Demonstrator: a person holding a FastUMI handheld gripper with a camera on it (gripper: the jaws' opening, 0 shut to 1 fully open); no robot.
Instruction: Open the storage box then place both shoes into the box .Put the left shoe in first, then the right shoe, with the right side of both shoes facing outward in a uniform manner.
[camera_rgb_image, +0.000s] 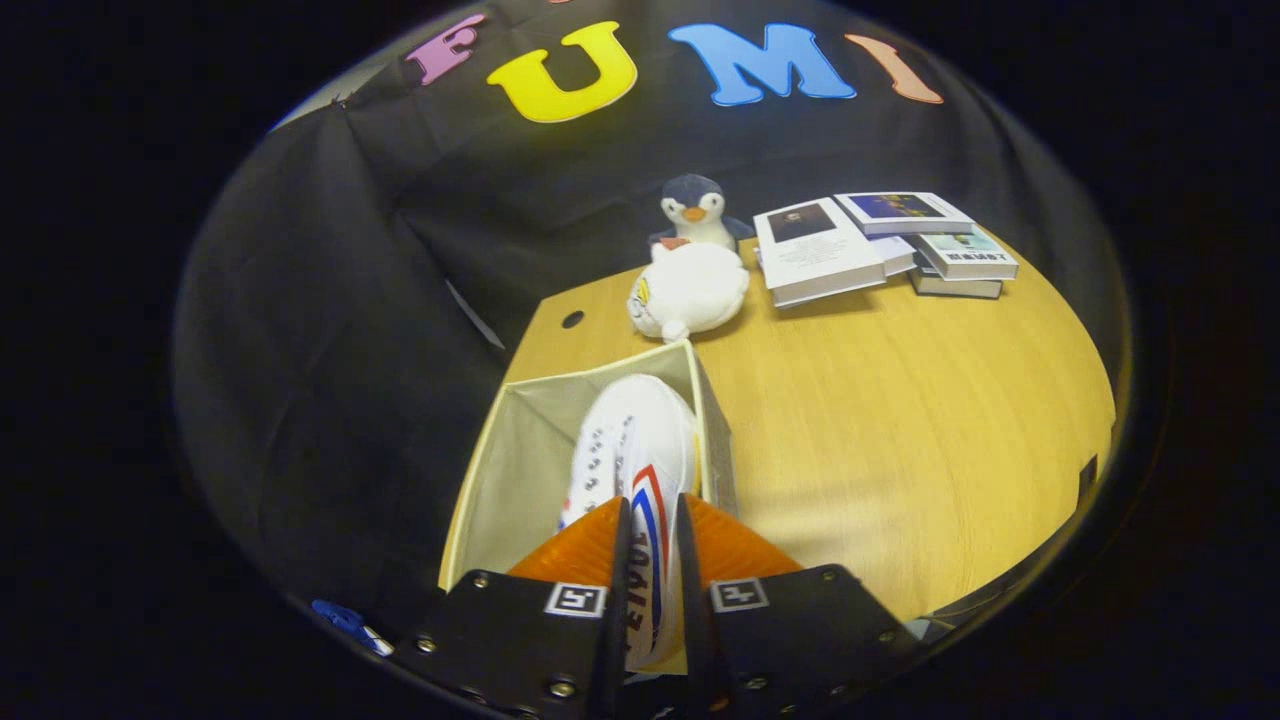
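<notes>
Jaws (652, 520) grip shoe (640, 450) inside box (520, 450)

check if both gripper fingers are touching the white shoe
Touching: the gripper view shows both orange fingers pressed against the white shoe sides, no gap, over the open storage box.

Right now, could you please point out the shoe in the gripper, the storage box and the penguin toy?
shoe (640, 440): gripper view, white toe, beyond the closed fingers.
storage box (520, 450): gripper view, bare inner wall beside the shoe.
penguin toy (695, 208): gripper view, its head, behind the white plush.
</notes>
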